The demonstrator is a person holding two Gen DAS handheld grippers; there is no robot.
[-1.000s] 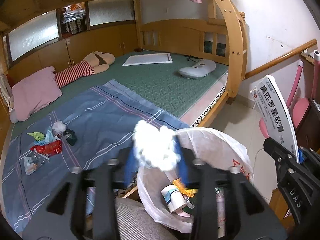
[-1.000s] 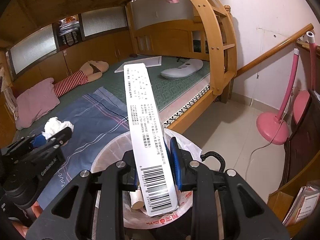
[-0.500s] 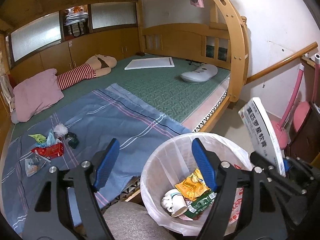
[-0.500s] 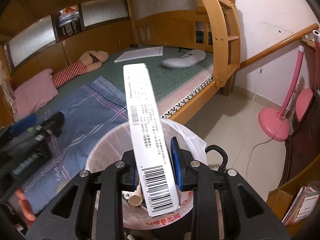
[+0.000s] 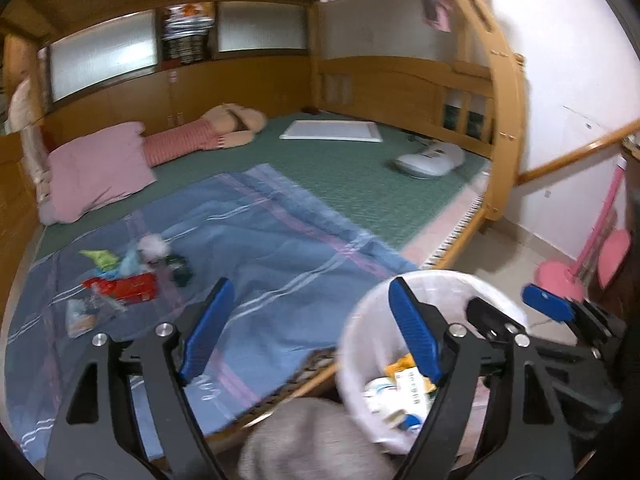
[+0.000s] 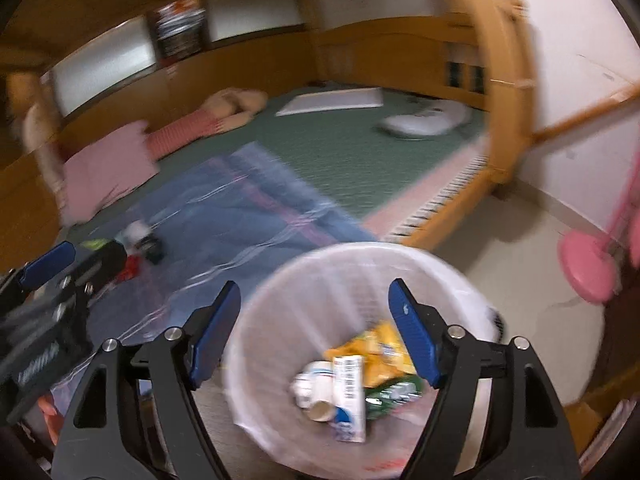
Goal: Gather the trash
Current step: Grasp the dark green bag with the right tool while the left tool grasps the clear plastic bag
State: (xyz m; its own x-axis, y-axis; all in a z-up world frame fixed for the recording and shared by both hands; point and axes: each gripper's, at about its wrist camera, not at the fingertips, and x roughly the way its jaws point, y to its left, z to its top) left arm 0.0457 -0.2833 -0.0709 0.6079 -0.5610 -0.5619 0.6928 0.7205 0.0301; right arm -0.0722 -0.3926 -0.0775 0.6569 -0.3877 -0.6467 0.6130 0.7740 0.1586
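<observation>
A white-lined trash bin [image 6: 280,292] stands beside the bed, also in the left wrist view [image 5: 360,320]. Inside lie the long white box [image 6: 351,392], a yellow wrapper [image 6: 380,348], a green wrapper and cups. My right gripper [image 6: 316,328] is open and empty above the bin. My left gripper [image 5: 308,328] is open and empty, over the bed edge left of the bin. A small pile of trash [image 5: 124,276] with a red wrapper, green scrap and white tissue lies on the blue sheet [image 5: 260,248].
A pink pillow [image 5: 96,168] and striped doll [image 5: 208,136] lie at the back of the bed, with a white board [image 5: 332,131] and white device [image 5: 432,159]. The wooden bed arch [image 5: 506,120] stands right. A pink fan base [image 5: 560,280] sits on the floor.
My left gripper opened and dropped the white tissue, then swung left. My right gripper opened and the long white box fell into the bin.
</observation>
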